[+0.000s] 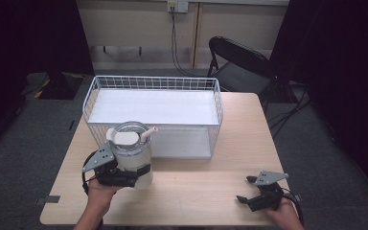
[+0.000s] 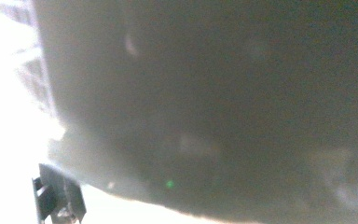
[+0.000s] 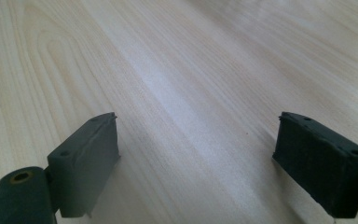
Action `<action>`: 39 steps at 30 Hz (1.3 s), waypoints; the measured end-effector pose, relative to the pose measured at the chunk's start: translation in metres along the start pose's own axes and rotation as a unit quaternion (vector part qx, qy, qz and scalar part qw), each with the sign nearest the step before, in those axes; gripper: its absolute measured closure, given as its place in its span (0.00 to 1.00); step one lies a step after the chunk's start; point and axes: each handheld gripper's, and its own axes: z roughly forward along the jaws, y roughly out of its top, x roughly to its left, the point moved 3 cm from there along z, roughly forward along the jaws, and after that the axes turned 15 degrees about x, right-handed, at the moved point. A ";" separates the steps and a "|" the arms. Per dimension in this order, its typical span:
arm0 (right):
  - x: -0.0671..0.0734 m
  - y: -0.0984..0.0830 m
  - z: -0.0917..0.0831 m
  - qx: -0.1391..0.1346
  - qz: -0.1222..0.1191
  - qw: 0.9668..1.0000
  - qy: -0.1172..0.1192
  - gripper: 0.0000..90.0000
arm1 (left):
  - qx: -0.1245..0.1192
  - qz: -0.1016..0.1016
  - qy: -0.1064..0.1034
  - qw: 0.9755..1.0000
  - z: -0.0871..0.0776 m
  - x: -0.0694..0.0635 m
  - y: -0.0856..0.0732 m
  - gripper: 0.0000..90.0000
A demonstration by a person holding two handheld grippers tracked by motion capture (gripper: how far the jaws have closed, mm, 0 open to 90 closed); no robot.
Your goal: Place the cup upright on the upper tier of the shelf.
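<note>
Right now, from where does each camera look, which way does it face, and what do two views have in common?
High view: above the person's side, facing forward and down on the table, wire basket and both forearms.
Left gripper view: on the left gripper, pressed close to the blurred tumbler.
Right gripper view: on the right gripper, facing bare wood between its open jaws.
Shared: high and left gripper views both show the tumbler.

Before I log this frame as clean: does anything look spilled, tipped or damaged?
Nothing stands out. The tumbler is upright with its lid and straw on, gripped by the left gripper in front of the wire basket. The right gripper is open over bare table.
</note>
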 end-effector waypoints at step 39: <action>0.000 0.000 0.000 0.000 0.000 1.000 0.000 0.14 | -0.006 -0.022 0.003 1.000 -0.014 0.008 0.063 0.11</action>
